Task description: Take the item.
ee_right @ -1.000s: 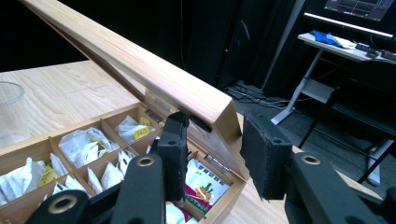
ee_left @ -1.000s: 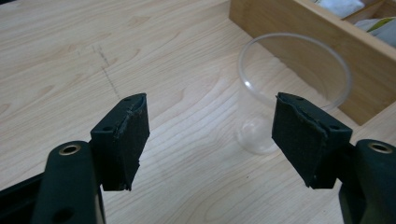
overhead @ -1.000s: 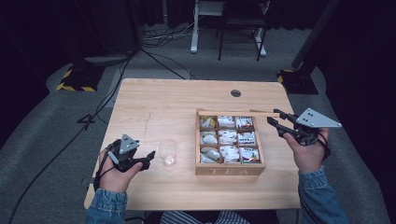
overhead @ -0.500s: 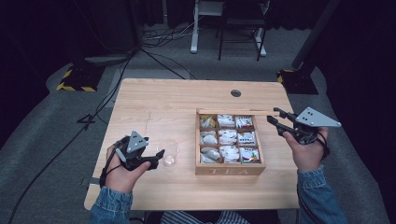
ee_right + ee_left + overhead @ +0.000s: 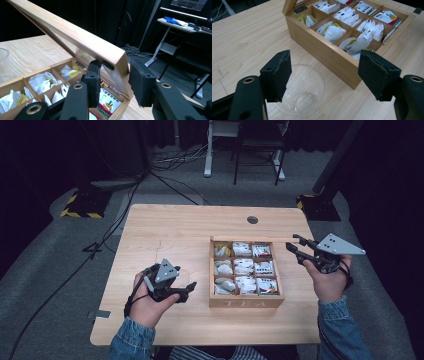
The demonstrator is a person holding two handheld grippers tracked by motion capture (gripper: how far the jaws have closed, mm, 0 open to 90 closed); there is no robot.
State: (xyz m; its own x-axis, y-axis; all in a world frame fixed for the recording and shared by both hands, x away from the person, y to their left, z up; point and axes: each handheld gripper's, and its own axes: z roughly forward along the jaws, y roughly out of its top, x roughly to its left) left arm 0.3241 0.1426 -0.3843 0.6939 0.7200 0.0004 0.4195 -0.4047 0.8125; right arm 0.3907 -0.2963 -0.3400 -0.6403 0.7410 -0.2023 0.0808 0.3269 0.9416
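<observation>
Right now my left gripper (image 5: 191, 287) hovers low over the table (image 5: 165, 230), with its jaws spread wide and nothing pressed between them. In the left gripper view the clear glass cup (image 5: 299, 91) stands upright on the wood just under and between the two black pads; the left pad overlaps its rim in the picture, but I cannot tell whether it touches. The cup sits just beside the near wall of the wooden tea box (image 5: 329, 53), on the box's left as the high view shows it.

My right gripper (image 5: 295, 246) is at the box's far right corner. Its jaws are partly closed around the edge of the raised lid (image 5: 75, 32): the lid's corner lies between the pads, the left pad sits against a small dark catch on its underside, while a gap shows on the other side, so I cannot tell how firmly it is clamped. The lid stands tilted up over the compartments, which hold white and yellow tea bags (image 5: 41, 82).
</observation>
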